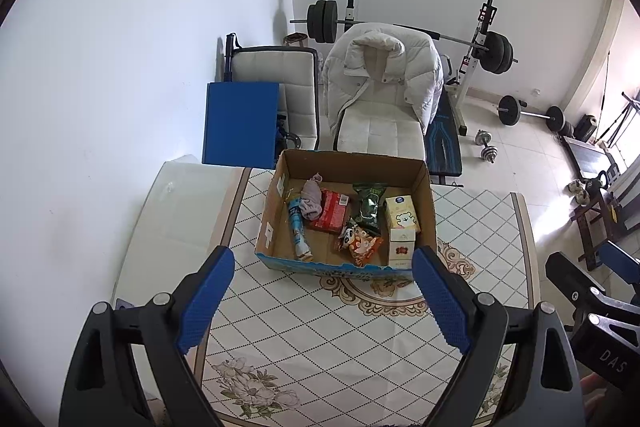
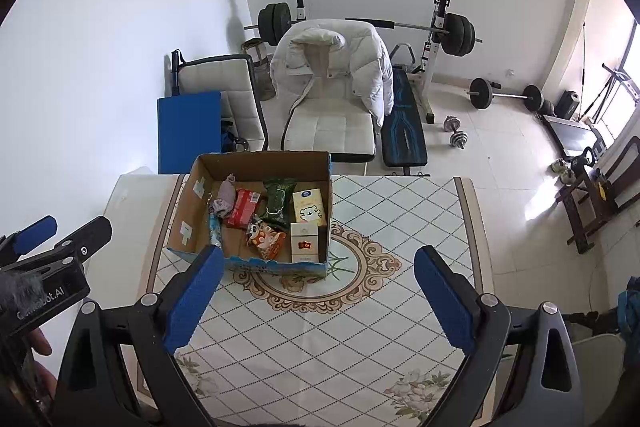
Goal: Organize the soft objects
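Both tongs spread, empty, above tabletop [image 1: 320,339].
Box [image 1: 276,219], frame centre, holds the goods; left tongs [image 1: 324,295] and right tongs [image 2: 320,295] hover back, likely lining up a reach.

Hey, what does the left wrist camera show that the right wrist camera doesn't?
Only the left wrist view shows the whole blue tube on the box floor; the right wrist view has its own finger covering the tube's lower end. Only the right wrist view shows a blue bag at the far right edge. Both show the cardboard box on the patterned table, the grey cloth, the white jacket, and both claws open and empty.
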`<state>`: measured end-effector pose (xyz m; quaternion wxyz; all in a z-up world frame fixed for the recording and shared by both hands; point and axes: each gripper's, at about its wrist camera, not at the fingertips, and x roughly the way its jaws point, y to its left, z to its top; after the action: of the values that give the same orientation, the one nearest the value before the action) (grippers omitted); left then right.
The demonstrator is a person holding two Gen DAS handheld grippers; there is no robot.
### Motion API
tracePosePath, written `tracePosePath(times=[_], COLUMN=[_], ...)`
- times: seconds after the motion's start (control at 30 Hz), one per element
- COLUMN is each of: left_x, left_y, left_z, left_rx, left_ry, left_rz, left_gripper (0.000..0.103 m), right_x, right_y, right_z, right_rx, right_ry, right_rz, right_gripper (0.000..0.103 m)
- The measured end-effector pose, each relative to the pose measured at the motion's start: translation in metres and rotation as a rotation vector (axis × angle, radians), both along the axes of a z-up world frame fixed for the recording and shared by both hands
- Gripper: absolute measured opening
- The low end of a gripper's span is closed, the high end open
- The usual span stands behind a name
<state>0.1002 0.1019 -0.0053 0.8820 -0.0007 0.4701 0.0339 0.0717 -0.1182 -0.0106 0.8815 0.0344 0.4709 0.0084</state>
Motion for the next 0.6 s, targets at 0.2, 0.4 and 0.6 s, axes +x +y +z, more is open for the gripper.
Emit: tracePosePath(times=[0.2, 0.4, 0.6], left_x=[0.0005, -0.0010, -0.0014], left_y=[-0.0009, -0.0026, -0.0041], left_z=[-0.0001, -0.0001, -0.0017], left_rx=[0.001, 0.003, 0.003], left_ry=[0.007, 0.006, 0.009], left_rz=[-0.006, -0.009, -0.014], left_gripper=[0.091, 0.091, 0.091], right_x=[0.0001, -0.0006, -0.0020], right_y=[-0.0014, -0.0018, -0.0040], right_z=[0.0002, 0.0004, 0.0009], right_rx=[0.000, -0.001, -0.003], right_ry=[0.000, -0.001, -0.002], right_rz=[0.001, 0.002, -0.001], right_gripper=[0.098, 0.098, 0.098])
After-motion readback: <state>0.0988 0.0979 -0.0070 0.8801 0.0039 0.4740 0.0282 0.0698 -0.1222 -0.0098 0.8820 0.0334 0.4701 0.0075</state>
